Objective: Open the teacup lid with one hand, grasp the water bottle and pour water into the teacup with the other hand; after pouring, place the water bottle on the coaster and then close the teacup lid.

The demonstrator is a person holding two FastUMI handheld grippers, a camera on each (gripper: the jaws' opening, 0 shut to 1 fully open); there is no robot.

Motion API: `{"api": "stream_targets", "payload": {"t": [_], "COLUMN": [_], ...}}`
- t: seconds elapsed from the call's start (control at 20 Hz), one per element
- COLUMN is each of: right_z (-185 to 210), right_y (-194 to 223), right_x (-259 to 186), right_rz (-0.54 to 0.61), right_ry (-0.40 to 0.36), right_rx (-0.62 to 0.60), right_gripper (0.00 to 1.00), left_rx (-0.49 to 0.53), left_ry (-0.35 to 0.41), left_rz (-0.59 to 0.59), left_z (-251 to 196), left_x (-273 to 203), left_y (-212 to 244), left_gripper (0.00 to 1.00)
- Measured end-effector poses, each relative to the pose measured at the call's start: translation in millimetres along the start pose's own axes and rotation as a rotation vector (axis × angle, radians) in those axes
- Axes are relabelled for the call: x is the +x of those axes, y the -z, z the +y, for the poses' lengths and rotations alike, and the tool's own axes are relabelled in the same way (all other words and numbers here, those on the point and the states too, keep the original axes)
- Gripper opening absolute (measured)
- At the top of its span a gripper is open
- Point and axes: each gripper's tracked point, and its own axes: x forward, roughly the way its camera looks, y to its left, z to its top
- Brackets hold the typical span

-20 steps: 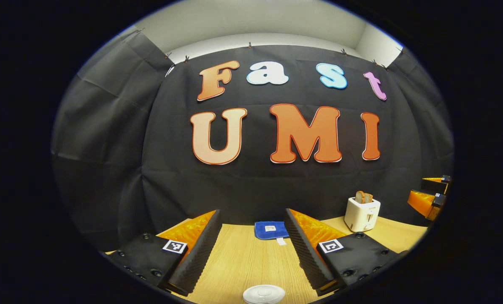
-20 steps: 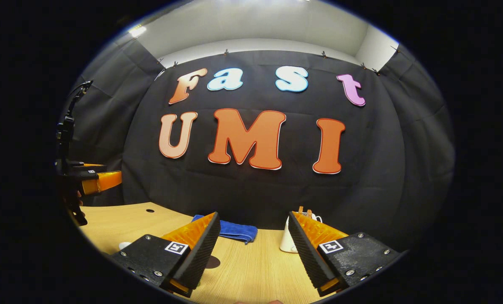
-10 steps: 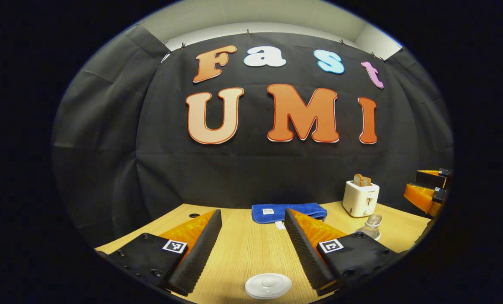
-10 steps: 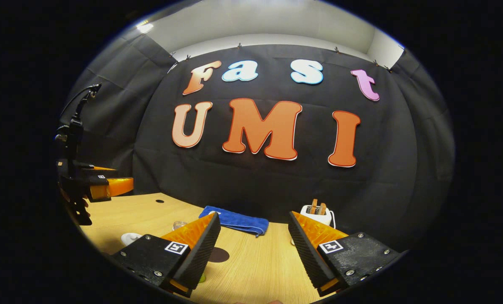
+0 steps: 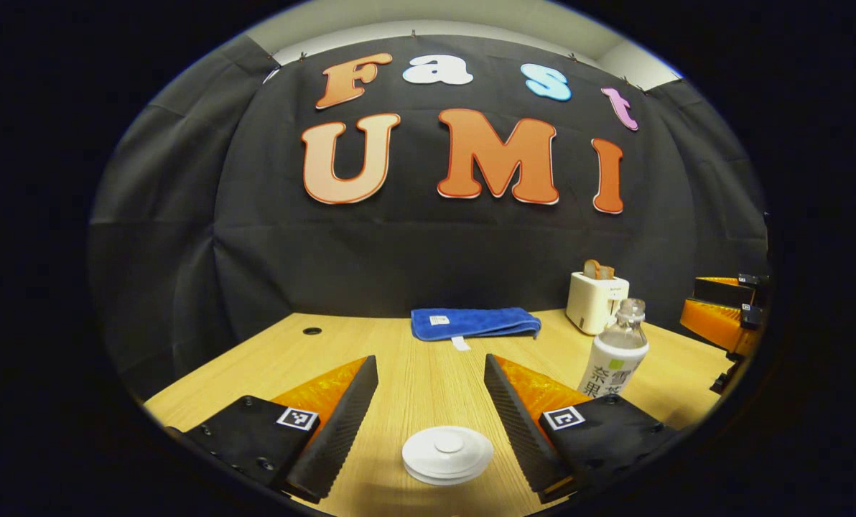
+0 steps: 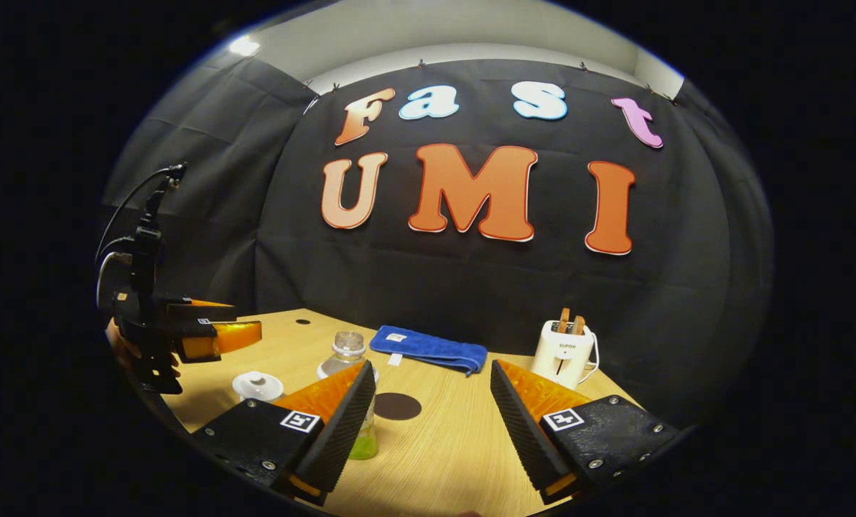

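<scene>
A white lidded teacup (image 5: 447,455) sits on the wooden table (image 5: 421,359) just ahead of my left gripper (image 5: 429,370), whose fingers stand open above and to either side of it. The same teacup (image 6: 258,386) appears small at the left in the right gripper view, below the left gripper (image 6: 212,337). A clear water bottle (image 5: 615,352) with a white label stands upright to the right. My right gripper (image 6: 431,377) is open, and the bottle (image 6: 347,352) stands partly behind its left finger. A dark round coaster (image 6: 397,406) lies between the right gripper's fingers.
A folded blue towel (image 5: 473,322) lies at the back of the table near the black cloth wall. A white toaster (image 5: 596,301) with toast in it stands at the back right. A small hole (image 5: 312,331) marks the tabletop at the back left.
Both views have tilted downward, so more tabletop shows. The teacup has come fully into the left gripper view and the bottle now shows whole; the coaster and bottle have emerged ahead of the right gripper.
</scene>
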Motion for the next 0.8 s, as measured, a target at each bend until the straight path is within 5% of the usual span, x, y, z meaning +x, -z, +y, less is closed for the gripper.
{"api": "stream_targets", "payload": {"t": [0.4, 0.8], "right_z": [18, 19], "right_y": [24, 40], "right_x": [-2, 3], "right_rz": [0.038, 0.07], "right_ry": [-0.057, -0.06], "right_rx": [-0.01, -0.007], "right_gripper": [0.97, 0.97], "left_rx": [0.068, 0.068], "left_ry": [0.045, 0.044], "left_rz": [0.054, 0.149], "left_z": [-16, -14], "left_x": [6, 15], "left_y": [43, 80], "left_gripper": [0.97, 0.77]}}
